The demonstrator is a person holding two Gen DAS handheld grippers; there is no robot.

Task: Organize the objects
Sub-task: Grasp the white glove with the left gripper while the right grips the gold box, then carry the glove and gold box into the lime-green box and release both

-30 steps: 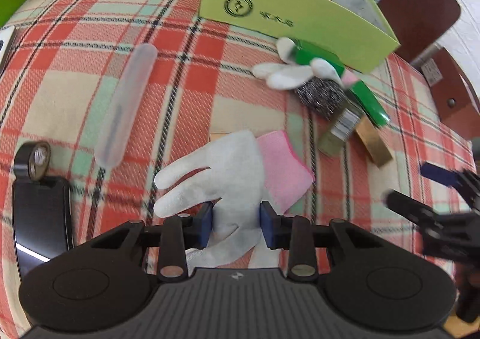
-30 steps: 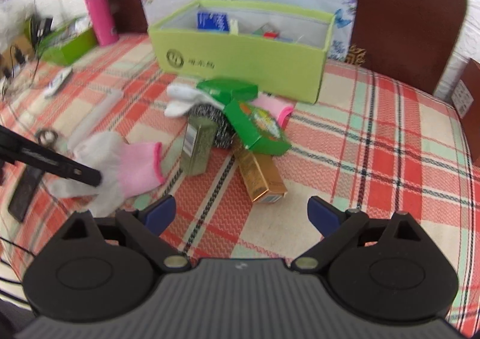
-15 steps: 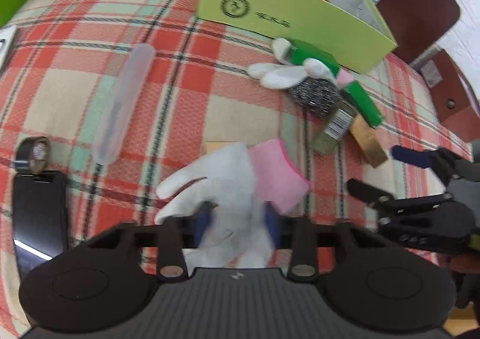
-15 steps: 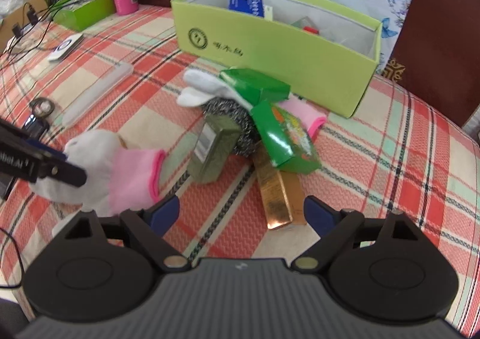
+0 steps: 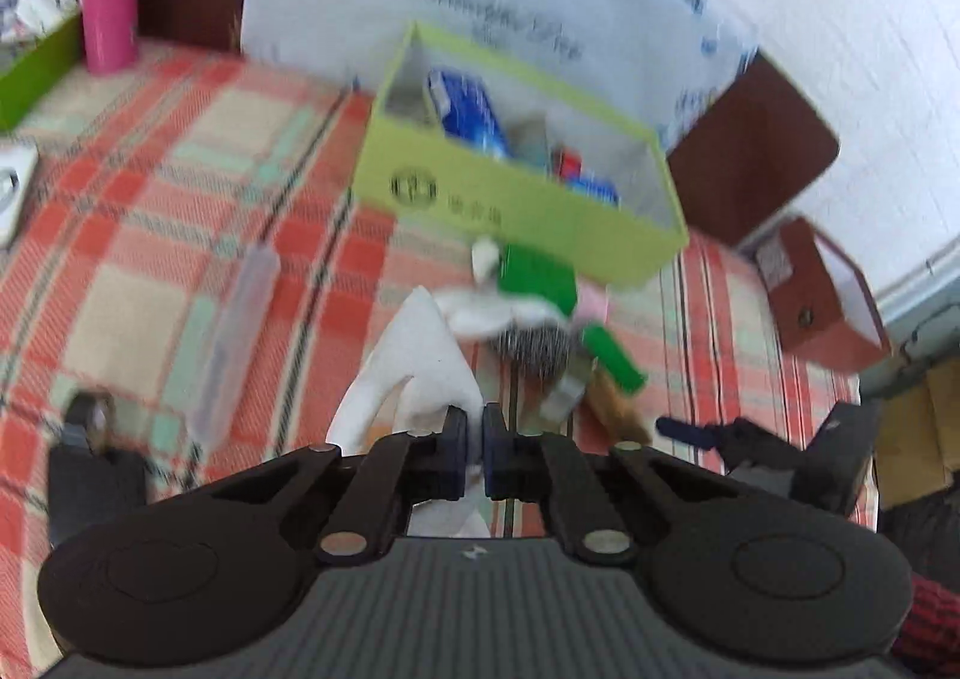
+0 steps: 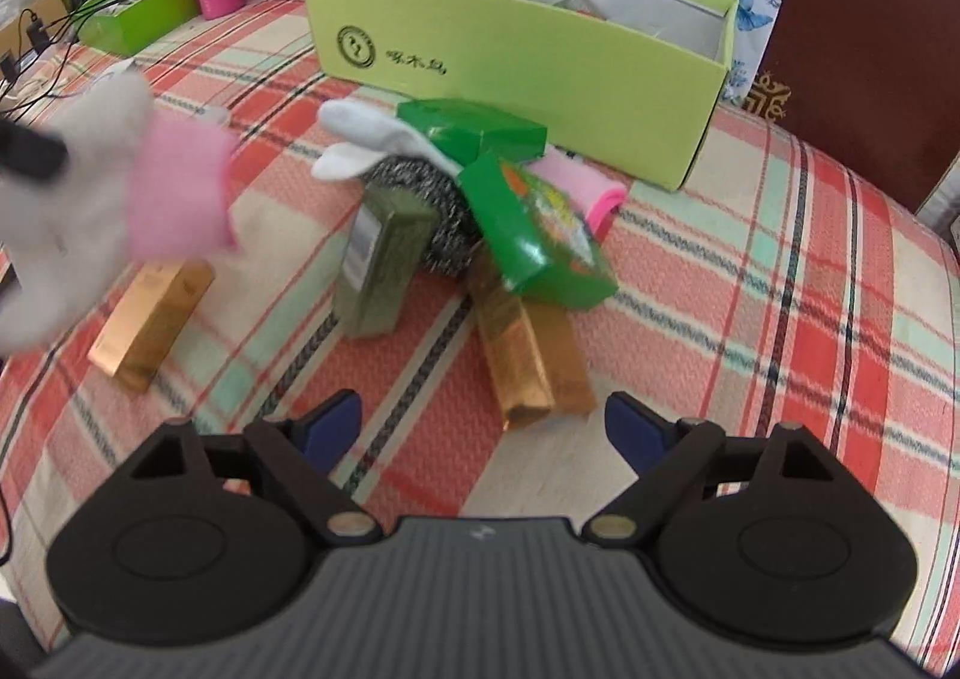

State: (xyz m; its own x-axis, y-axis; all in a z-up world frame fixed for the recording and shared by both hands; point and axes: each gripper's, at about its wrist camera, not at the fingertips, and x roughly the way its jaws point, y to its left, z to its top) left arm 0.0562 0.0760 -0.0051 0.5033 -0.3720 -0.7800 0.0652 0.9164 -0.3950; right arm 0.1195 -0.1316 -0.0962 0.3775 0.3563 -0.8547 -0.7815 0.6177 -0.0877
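Jaws of left gripper (image 5: pixel 473 454) hide the blurred glove (image 5: pixel 420 361).

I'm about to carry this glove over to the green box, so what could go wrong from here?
The left claw pinches only a fold of the white glove, so the limp cloth may slip free. Its dangling pink cuff could snag the pile, where a green packet leans loosely on the steel scourer. The open right claw hangs just over a gold box and might nudge it.
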